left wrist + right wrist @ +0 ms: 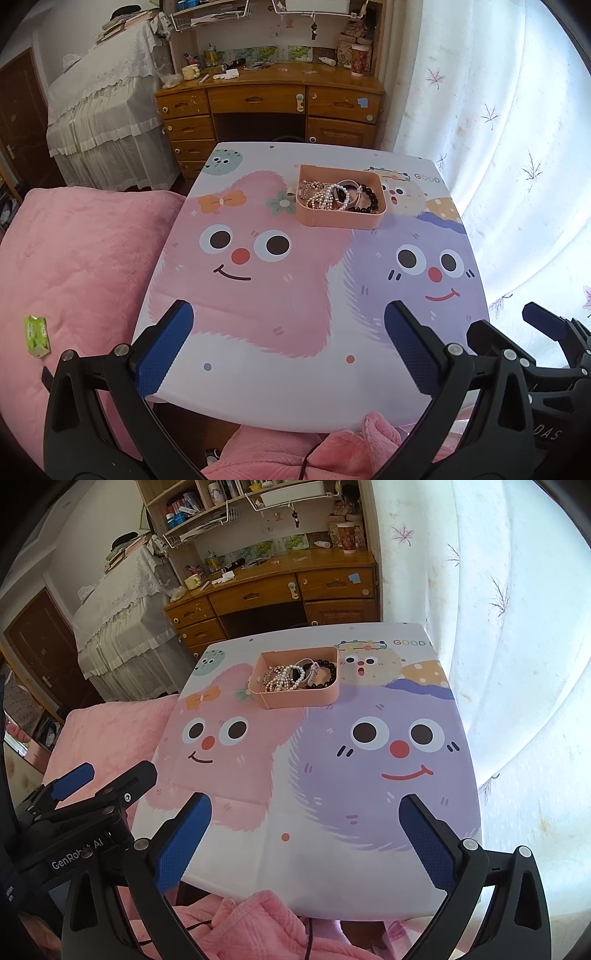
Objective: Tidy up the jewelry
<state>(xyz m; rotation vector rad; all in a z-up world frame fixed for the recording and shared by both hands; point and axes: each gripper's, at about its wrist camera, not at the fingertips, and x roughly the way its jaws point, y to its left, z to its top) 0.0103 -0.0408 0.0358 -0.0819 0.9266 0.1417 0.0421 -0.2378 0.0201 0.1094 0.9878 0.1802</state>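
A pink tray (pixel 341 218) (pixel 295 700) stands at the far middle of the cartoon-printed table (pixel 295 376) (pixel 332 867). It holds a pearl bracelet (pixel 327 197) (pixel 286 677), a black bead bracelet (pixel 371 197) (pixel 327 670), a pale watch (pixel 351 190) (pixel 313 672) and a metal chain (pixel 308 186) (pixel 271 675). My left gripper (pixel 288 345) is open and empty above the near table edge. My right gripper (pixel 304 834) is open and empty beside it, also near the front edge. Each gripper shows at the other view's edge.
A pink blanket (pixel 74 277) (pixel 107 731) lies left of the table, with a green packet (pixel 37 335) on it. A wooden desk (pixel 269 99) (pixel 273 590) stands behind the table. A white curtain (pixel 517 147) (pixel 517 627) hangs at the right.
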